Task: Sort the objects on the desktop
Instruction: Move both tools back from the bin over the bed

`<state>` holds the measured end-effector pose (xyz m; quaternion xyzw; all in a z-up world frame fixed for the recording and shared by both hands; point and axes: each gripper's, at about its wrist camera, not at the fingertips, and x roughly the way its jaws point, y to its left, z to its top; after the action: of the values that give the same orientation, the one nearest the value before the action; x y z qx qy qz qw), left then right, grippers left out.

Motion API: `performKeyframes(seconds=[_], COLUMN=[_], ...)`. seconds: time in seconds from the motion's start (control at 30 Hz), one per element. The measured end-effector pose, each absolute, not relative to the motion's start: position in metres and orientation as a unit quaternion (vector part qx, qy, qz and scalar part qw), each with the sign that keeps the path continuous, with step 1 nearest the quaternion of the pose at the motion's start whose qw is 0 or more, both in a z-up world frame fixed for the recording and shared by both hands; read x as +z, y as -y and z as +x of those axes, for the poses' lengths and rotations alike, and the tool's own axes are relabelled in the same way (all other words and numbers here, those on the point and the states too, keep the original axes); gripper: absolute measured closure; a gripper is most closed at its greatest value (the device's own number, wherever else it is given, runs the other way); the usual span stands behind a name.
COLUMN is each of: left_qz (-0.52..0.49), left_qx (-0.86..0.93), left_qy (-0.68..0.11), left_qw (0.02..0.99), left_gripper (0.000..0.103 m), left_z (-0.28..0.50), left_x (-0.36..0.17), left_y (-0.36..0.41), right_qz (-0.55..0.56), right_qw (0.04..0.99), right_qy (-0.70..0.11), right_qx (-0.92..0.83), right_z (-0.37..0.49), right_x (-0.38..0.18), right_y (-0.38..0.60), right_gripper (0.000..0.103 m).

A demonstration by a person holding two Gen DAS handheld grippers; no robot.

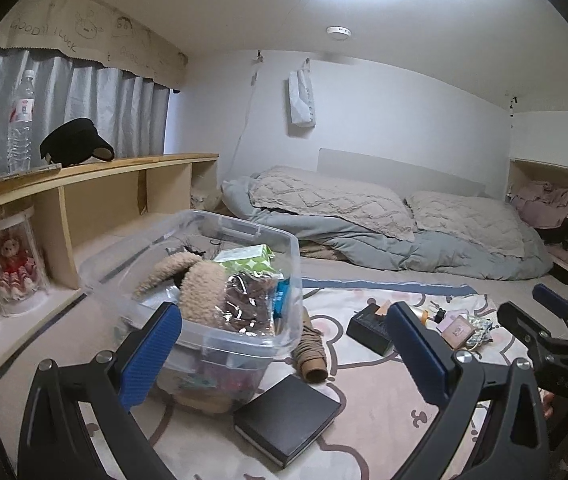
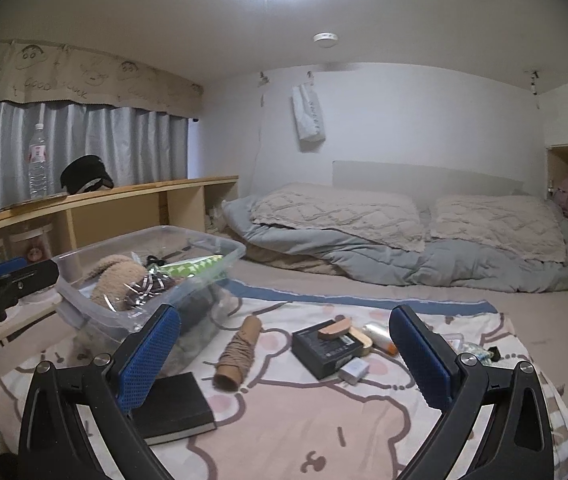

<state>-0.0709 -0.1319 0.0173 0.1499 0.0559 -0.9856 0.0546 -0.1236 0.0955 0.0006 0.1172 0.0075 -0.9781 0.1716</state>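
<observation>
Bed (image 2: 404, 292) fills the frame centre. Clear bin (image 2: 84, 320), centre left, holds plush and packets. Black notebook (image 2: 176, 404) lies lower centre; twine spool (image 2: 240, 352) and black box (image 2: 324, 356) beside it. Left tool (image 1: 284, 356) and right tool (image 2: 284, 356) both gape, empty.

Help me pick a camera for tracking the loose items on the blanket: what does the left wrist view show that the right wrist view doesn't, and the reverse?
Only the left wrist view shows the doll in a clear case under the shelf and the right gripper.

Only the right wrist view shows the white charger block beside the black box, and the left gripper.

Both show the clear bin, the black notebook, the twine spool, the water bottle and the black cap.
</observation>
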Motion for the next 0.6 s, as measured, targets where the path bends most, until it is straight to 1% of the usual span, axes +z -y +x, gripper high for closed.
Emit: performKeyframes(seconds=[0.2,0.4,0.6], left_qz=[0.137,0.130,0.127], left_qx=[-0.988,-0.990,-0.991], left_qy=[-0.046,-0.043,-0.031], left_qw=[0.046,0.034,0.032], left_gripper=[0.000,0.000,0.000], left_z=[-0.081,-0.090,-0.100], left_x=[0.004,-0.010,-0.031], left_y=[0.117,0.103,0.085], right_qz=[0.115,0.114,0.117], right_qw=[0.145,0.111,0.088], right_qy=[0.012,-0.005,-0.004], right_qx=[-0.983,-0.987,-0.989], right_z=[-0.127,-0.130,-0.132], right_x=[-0.020,-0.041,-0.059], right_y=[-0.117,-0.128,-0.139], right_gripper=[0.000,0.000,0.000])
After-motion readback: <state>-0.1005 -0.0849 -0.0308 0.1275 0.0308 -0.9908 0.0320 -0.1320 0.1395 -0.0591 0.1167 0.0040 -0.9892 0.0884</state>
